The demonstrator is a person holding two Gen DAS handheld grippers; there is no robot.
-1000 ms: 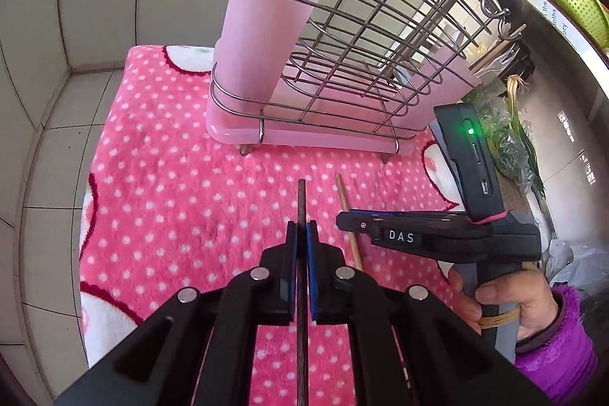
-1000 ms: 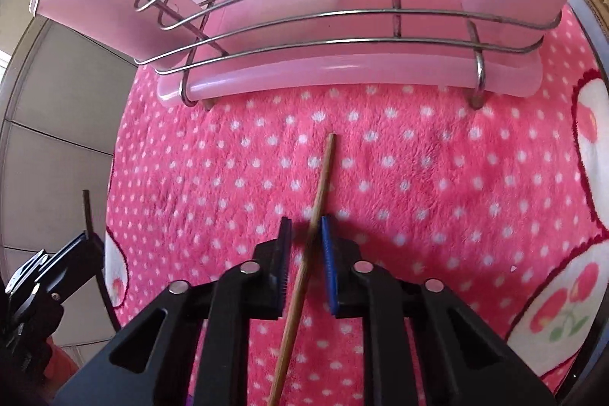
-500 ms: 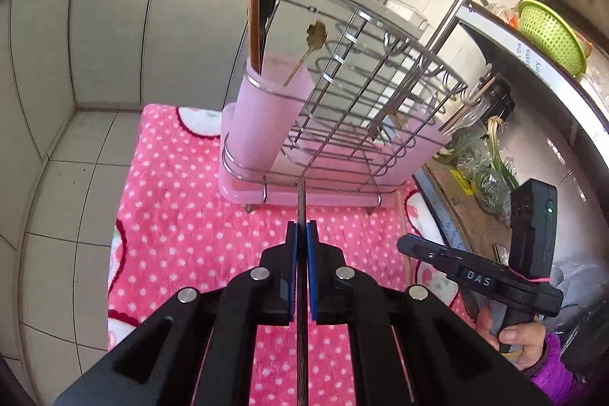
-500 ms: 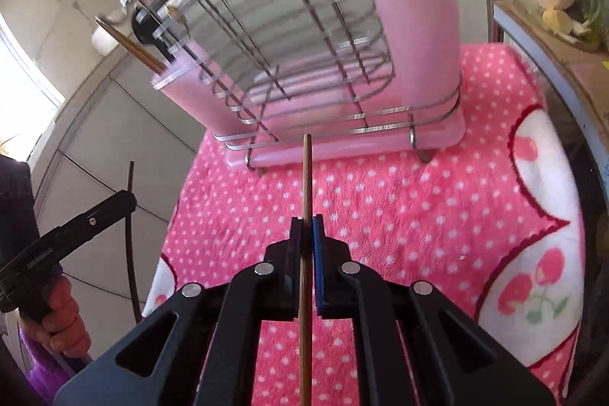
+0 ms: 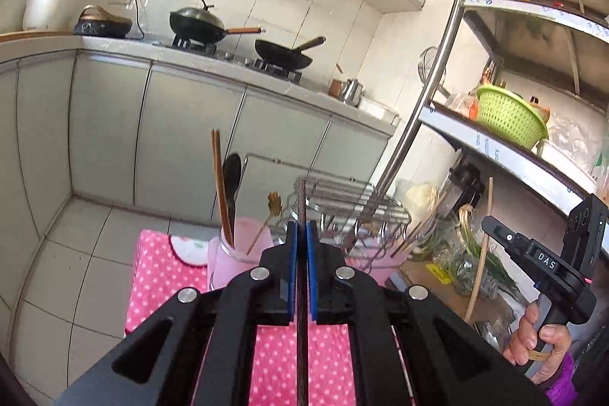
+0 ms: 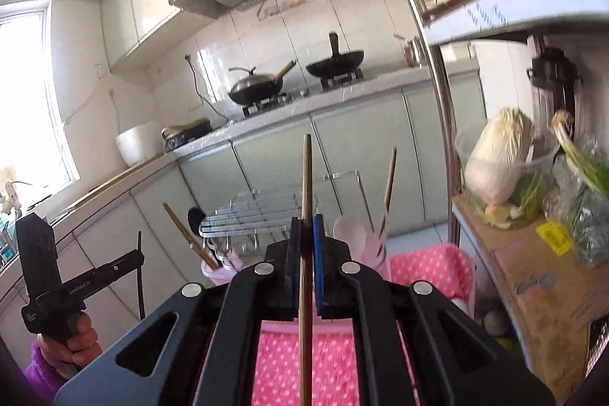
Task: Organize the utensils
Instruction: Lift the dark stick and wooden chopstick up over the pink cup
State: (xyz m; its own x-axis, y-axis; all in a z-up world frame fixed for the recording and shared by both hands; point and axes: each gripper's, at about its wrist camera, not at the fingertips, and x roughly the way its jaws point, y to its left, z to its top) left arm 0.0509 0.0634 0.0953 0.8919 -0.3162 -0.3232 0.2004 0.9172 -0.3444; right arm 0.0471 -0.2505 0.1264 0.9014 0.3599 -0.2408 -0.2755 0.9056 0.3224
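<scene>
My left gripper [image 5: 300, 234] is shut on a dark chopstick [image 5: 300, 200] that points up above the wire dish rack [image 5: 354, 204]. My right gripper [image 6: 307, 231] is shut on a brown wooden chopstick [image 6: 306, 174], held upright over the rack [image 6: 243, 212]. The rack's pink cup [image 5: 236, 253] at its left end holds wooden chopsticks, a black spoon and a gold spoon. The pink cup [image 6: 375, 246] at its other end holds a white spoon and a chopstick. The right gripper also shows at the right of the left wrist view [image 5: 491, 223], the left gripper at the left of the right wrist view [image 6: 139, 255].
The rack stands on a pink dotted towel [image 5: 160, 276] on the tiled floor. Grey kitchen cabinets [image 5: 152, 124] with pans on the stove are behind. A metal shelf unit [image 5: 495, 139] with a green basket [image 5: 510, 117] and vegetables stands at the right.
Both grippers have risen and tilted up with their chopsticks; the rack now sits low in both views. A second ago the right gripper's jaws were open around the wooden chopstick on the towel.
</scene>
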